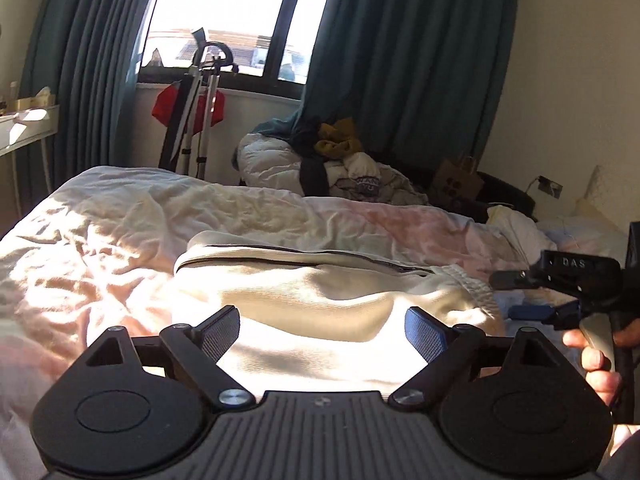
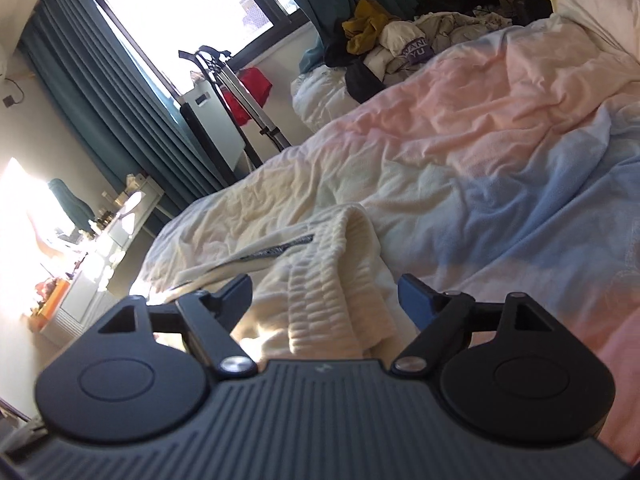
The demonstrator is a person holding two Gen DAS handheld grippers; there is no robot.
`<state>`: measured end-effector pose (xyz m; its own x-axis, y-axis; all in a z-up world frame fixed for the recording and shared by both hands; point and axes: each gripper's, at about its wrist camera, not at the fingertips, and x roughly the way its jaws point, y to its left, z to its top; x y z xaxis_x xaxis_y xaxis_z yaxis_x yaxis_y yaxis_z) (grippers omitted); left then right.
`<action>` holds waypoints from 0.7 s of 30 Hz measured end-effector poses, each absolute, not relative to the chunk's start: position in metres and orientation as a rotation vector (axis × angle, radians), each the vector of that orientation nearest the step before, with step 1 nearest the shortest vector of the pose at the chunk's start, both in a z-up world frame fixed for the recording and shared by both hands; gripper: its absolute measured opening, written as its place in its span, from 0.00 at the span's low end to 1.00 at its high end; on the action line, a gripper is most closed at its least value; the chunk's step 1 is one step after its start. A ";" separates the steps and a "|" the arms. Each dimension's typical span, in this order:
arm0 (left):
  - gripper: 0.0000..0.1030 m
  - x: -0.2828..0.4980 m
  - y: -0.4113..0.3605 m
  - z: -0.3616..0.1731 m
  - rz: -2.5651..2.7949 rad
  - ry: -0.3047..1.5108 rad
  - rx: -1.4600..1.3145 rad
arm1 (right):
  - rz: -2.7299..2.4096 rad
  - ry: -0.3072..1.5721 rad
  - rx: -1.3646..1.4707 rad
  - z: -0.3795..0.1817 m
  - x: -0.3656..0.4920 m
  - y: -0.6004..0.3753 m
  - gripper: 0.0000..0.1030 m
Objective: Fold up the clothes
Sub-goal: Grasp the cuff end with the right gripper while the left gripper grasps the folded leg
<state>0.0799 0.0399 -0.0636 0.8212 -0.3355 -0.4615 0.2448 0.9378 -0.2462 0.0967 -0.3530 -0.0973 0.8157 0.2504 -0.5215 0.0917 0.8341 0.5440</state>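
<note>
Cream pants (image 1: 320, 292) are lying folded on the rumpled duvet (image 1: 120, 240), stripe side facing the window (image 1: 224, 12). My left gripper (image 1: 322, 330) hangs released right over them, and my right gripper (image 2: 324, 300) is spread open above the waistband (image 2: 340, 280), gripping nothing.

Both wrist cameras sit low and close over the bed (image 1: 120, 216), facing the window (image 1: 224, 12); the right view is tilted, and both share the cream garment (image 2: 336, 264).
</note>
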 end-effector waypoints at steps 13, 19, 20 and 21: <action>0.91 0.120 0.101 -0.105 -0.150 0.815 -0.508 | 0.088 0.711 0.504 -0.126 0.103 -0.329 0.79; 0.91 0.133 0.091 -0.115 -0.168 0.855 -0.487 | 0.056 0.820 0.658 -0.162 0.116 -0.344 0.90; 0.91 0.134 0.090 -0.116 -0.170 0.860 -0.491 | 0.052 0.829 0.699 -0.168 0.118 -0.347 0.91; 0.91 0.134 0.090 -0.117 -0.171 0.863 -0.497 | 0.050 0.838 0.735 -0.174 0.119 -0.349 0.91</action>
<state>0.1342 0.0903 -0.1174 0.6445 -0.3404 -0.6846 -0.0531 0.8733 -0.4842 0.1190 -0.3491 -0.1737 0.6830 0.3180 -0.6576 0.2367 0.7554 0.6111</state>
